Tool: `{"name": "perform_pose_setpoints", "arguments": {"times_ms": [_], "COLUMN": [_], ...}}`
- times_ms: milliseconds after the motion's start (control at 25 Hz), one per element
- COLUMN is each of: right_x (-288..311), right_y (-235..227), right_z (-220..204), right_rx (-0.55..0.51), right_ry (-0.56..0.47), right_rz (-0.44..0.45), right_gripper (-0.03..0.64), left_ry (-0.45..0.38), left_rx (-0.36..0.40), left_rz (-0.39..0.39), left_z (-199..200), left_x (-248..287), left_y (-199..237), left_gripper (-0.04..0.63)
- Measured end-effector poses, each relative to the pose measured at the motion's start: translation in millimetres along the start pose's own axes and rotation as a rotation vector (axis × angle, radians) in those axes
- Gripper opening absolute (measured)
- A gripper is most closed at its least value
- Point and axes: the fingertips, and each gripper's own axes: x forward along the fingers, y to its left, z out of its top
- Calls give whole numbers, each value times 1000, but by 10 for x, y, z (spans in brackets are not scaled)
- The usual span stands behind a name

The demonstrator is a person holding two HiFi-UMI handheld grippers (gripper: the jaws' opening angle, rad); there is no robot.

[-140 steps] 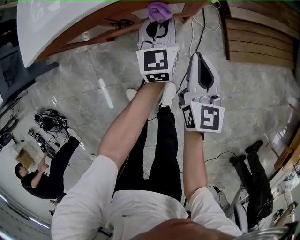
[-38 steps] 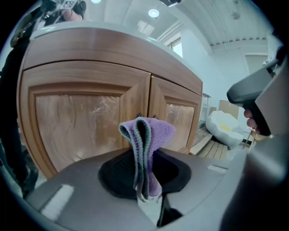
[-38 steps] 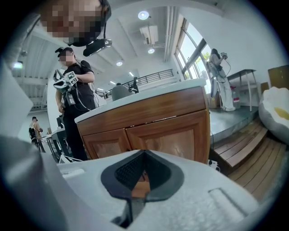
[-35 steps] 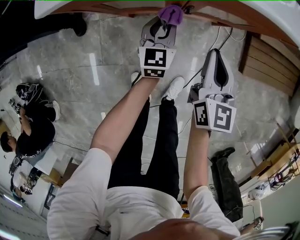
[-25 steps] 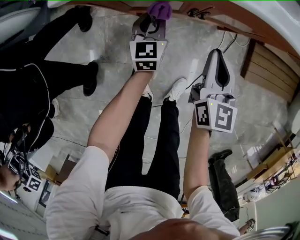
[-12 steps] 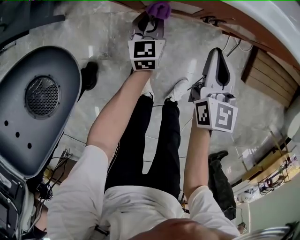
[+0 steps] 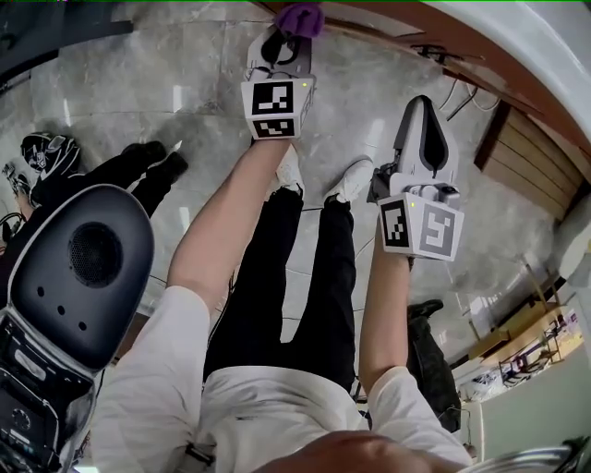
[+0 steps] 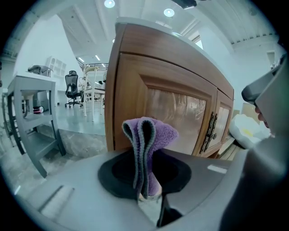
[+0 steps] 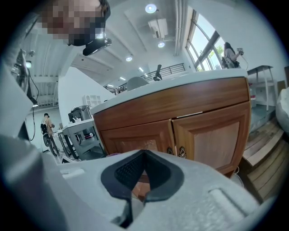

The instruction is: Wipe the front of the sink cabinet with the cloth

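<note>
A purple cloth [image 7: 297, 17] is folded and pinched in my left gripper [image 7: 292, 35], held up against the brown wooden sink cabinet [image 7: 388, 42] at the top of the head view. In the left gripper view the cloth [image 8: 149, 135] stands up between the jaws of the left gripper [image 8: 147, 191], close to the left door panel [image 8: 174, 108] near the cabinet's left corner. My right gripper [image 7: 422, 106] hangs lower and to the right, shut and empty, away from the cabinet. In the right gripper view that gripper [image 9: 137, 182] faces the two doors [image 9: 207, 133].
A large grey device with a round grille [image 7: 88, 268] fills the lower left. A person in black [image 7: 102, 175] sits on the marble floor at the left. Wooden planks [image 7: 531, 175] and cables [image 7: 452, 83] lie at the right. A grey shelf unit [image 8: 31, 122] stands left of the cabinet.
The left gripper with the cloth has slid left along the cabinet front. The right gripper has stayed about where it was. The grey device has come into the left of the view.
</note>
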Motion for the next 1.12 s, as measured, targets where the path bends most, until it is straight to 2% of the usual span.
{"name": "perform_pose_setpoints", "arguments": {"times_ms": [160, 480, 880, 1120], "right_x": [24, 34, 65, 53], "right_y": [70, 161, 159, 48], "right_z": [-45, -96, -109, -290], "right_rx": [4, -2, 9, 16], "right_ry": [6, 16, 19, 28], "right_rz": [3, 5, 21, 11], "right_gripper": [-3, -3, -3, -3], "left_ry": [-10, -10, 32, 47], "left_rx": [12, -25, -60, -69], "left_rz": [-12, -7, 22, 34], "left_z": [9, -31, -260, -459], "left_x": [-19, -66, -23, 97], "left_y": [52, 142, 206, 218], "left_gripper": [71, 71, 71, 71]}}
